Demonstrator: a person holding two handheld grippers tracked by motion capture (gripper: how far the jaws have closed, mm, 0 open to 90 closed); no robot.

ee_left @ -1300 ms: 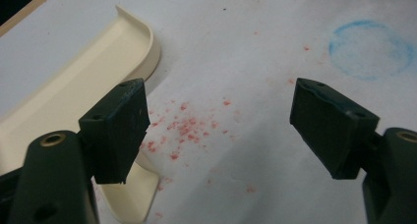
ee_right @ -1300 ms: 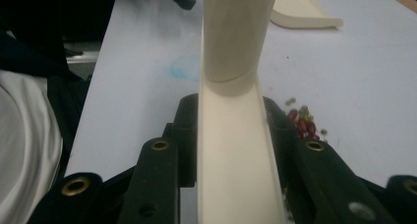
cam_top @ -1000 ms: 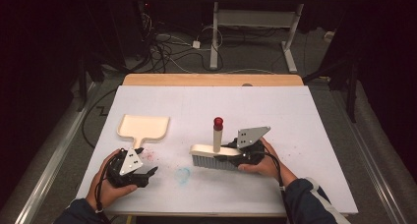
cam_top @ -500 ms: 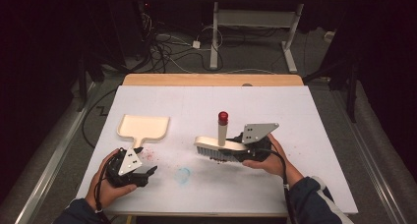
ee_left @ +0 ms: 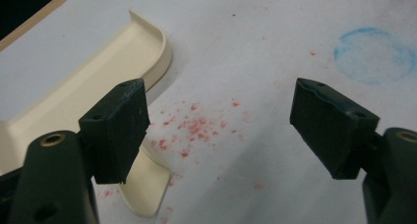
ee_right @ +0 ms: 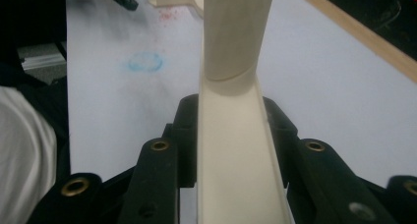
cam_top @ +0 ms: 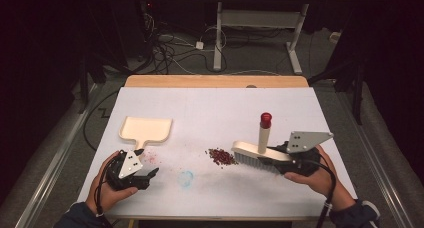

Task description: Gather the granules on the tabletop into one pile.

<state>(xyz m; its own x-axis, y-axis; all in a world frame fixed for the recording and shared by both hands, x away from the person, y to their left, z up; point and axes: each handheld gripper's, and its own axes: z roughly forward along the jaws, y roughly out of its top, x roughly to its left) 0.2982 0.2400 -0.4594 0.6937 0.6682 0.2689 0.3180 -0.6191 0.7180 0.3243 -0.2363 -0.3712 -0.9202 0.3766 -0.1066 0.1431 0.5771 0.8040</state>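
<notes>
A: The white table (cam_top: 215,108) carries everything, and the work on it looks like sweeping. Why is the brush (cam_top: 255,155) out at the person's right?

B: The right gripper (cam_top: 280,160) has its jaws clamped on the brush's back, bristles down and the red-capped handle (cam_top: 264,133) standing upright, so the bristle edge faces the heap of red crumbs (cam_top: 221,156) just beside it. That suits a push leftward, by the look of it.

A: And the cream dustpan (cam_top: 146,129)?

B: It lies flat at the left, its short handle pointing toward the person. The left gripper (cam_top: 150,175) sits just below that handle, jaws apart and holding nothing; in the left gripper view the handle end (ee_left: 147,187) lies close beside one jaw, probably waiting to be grasped.

A: Anything between heap and pan?

B: Bare tabletop, a faint blue ring (cam_top: 186,178) and a thin scatter of red specks (ee_left: 196,128) near the pan's handle. Nothing blocks the path.
</notes>
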